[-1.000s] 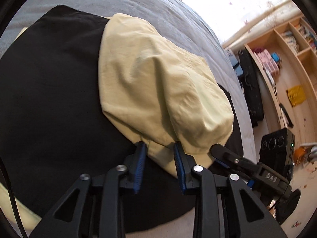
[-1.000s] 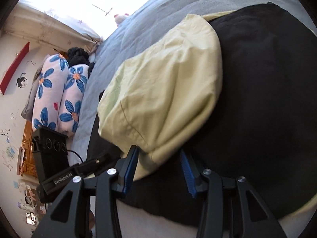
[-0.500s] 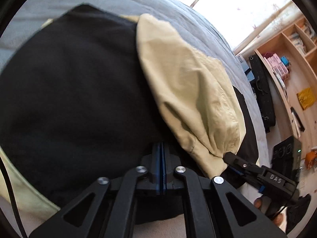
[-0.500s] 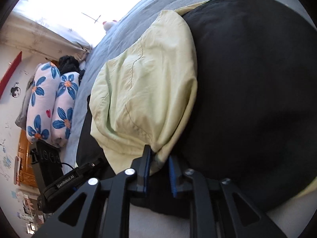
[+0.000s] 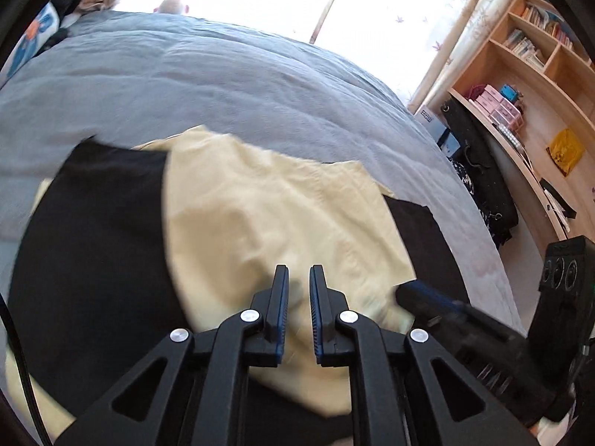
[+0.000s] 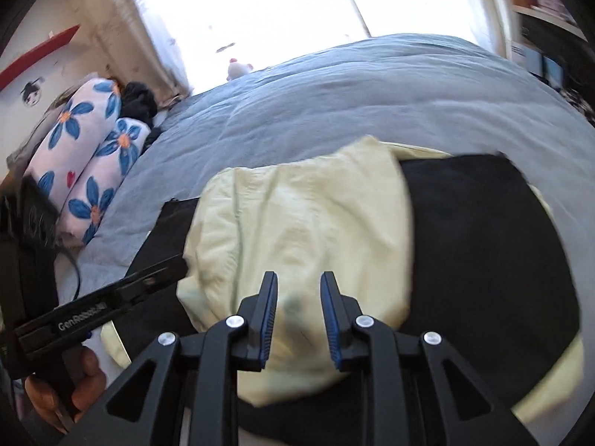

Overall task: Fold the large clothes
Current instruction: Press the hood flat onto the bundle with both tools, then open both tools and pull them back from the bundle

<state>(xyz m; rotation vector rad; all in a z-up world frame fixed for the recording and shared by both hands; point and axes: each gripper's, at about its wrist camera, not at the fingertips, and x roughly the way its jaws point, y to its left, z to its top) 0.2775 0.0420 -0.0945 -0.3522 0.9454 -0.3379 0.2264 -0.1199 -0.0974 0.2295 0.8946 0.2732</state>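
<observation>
A black garment (image 5: 93, 241) lies spread on the grey bed (image 5: 223, 85), with a pale yellow fold (image 5: 260, 215) laid over its middle. The left gripper (image 5: 298, 271) hovers over the fold's near edge, its fingers just eased slightly apart and holding nothing. The right gripper (image 6: 297, 278) hangs alongside, fingers parted and apparently empty, likely letting the fold settle flat.

Each camera sits just behind its own two black fingers and looks steeply down at close range onto the grey quilted bed (image 5: 260, 85). The left wrist view faces toward the wooden bookshelf (image 5: 528, 74); the right wrist view faces toward the blue-flowered white pillows (image 6: 85, 156). Both share the pale yellow cloth (image 5: 267, 215) on the black garment (image 5: 96, 252), the bright window, and each other's gripper at the frame edge.
</observation>
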